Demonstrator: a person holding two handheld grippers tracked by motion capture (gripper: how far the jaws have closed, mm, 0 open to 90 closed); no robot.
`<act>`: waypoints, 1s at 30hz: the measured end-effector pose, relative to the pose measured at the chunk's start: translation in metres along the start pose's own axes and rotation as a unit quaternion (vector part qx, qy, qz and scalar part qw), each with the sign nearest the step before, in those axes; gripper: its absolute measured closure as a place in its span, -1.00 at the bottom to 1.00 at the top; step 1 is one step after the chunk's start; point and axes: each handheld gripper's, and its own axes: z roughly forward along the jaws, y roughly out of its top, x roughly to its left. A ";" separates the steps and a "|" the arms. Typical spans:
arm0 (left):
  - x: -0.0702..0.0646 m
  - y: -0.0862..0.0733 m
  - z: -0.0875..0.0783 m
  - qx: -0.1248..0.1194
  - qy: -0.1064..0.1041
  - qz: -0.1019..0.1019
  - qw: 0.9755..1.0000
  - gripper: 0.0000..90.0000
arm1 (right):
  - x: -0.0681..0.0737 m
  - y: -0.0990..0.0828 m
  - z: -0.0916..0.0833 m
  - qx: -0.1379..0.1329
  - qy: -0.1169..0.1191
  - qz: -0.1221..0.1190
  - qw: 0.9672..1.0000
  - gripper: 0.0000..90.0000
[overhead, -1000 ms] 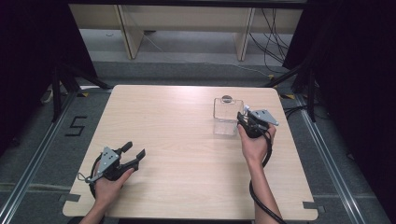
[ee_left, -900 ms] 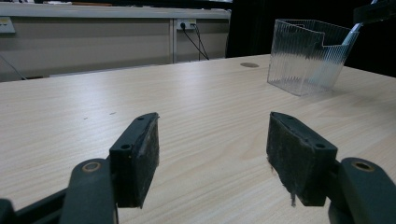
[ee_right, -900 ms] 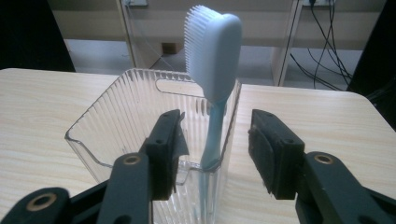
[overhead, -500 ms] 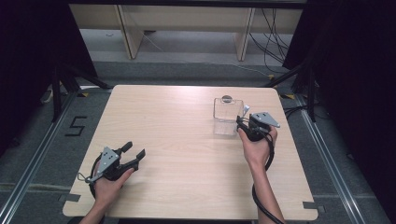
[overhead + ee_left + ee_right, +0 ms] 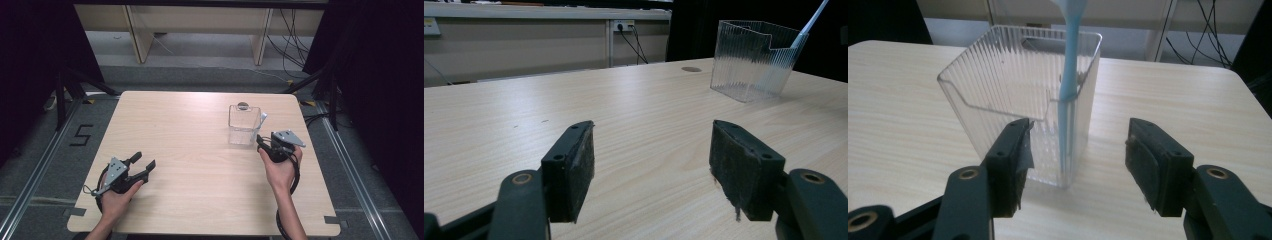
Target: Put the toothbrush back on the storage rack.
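Note:
A clear ribbed plastic container point(image 5: 243, 126) stands upright at the table's far right. A light blue stick-like utensil point(image 5: 263, 119) leans in its right corner, top poking above the rim. My right gripper point(image 5: 260, 142) is just near-right of the container, open; its jaws have just been opening. In the right gripper view the container point(image 5: 1013, 100) and utensil point(image 5: 1067, 95) stand before my right gripper point(image 5: 1078, 162), its pads touching neither. My left gripper point(image 5: 143, 160) rests open at the near left with nothing between its pads point(image 5: 574, 170). The container point(image 5: 751, 62) is far off to its right.
A dark round disc point(image 5: 243, 105) is set in the table point(image 5: 200, 150) just behind the container. A floor mark "5" point(image 5: 81, 135) lies left of the table. Shelving legs and cables stand beyond the far edge.
My right gripper has drawn back from the container toward the near right, and its jaws have spread. The blue utensil now leans free in the container. The left hand has stayed put.

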 end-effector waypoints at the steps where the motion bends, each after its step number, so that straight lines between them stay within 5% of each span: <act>1: 0.000 0.000 0.000 0.000 0.000 0.001 1.000 -0.24 | -0.002 -0.003 -0.002 0.001 0.008 -0.006 1.000 -0.02; 6: 0.000 0.000 0.000 0.001 0.001 0.000 1.000 -0.24 | -0.003 -0.013 -0.013 0.008 0.008 0.010 1.000 -0.02; 11: 0.000 0.000 0.000 0.001 0.001 -0.001 1.000 -0.24 | -0.005 -0.023 -0.018 0.011 0.010 -0.002 1.000 -0.03; 12: 0.000 0.000 0.000 0.000 0.001 0.000 1.000 -0.24 | -0.003 -0.028 -0.020 0.016 0.010 0.020 1.000 -0.03; 14: 0.000 0.000 0.000 0.000 0.001 -0.001 1.000 -0.24 | -0.006 -0.029 -0.021 0.014 0.009 -0.004 1.000 -0.03; 16: 0.000 0.000 0.000 -0.001 0.005 -0.002 1.000 -0.24 | -0.004 -0.034 -0.023 0.021 0.009 0.019 1.000 -0.03; 18: 0.000 0.000 0.000 -0.001 0.005 -0.002 1.000 -0.24 | -0.008 -0.037 -0.024 0.021 0.016 0.001 1.000 -0.03; 19: 0.000 0.000 0.000 -0.001 0.005 -0.002 1.000 -0.24 | -0.005 -0.039 -0.026 0.021 0.012 0.020 1.000 -0.03; 20: 0.000 0.000 0.000 -0.001 0.005 -0.002 1.000 -0.24 | -0.008 -0.040 -0.026 0.019 0.017 0.000 1.000 -0.03; 23: 0.000 0.000 0.000 -0.001 0.005 -0.002 1.000 -0.24 | -0.007 -0.046 -0.031 0.025 0.013 0.008 1.000 -0.03; 24: 0.000 0.000 0.000 0.001 0.002 -0.001 1.000 -0.24 | -0.009 -0.047 -0.031 0.015 0.013 -0.007 1.000 -0.03; 30: 0.000 0.000 0.000 0.000 0.002 -0.001 1.000 -0.24 | -0.008 -0.058 -0.037 0.019 0.020 0.002 1.000 -0.03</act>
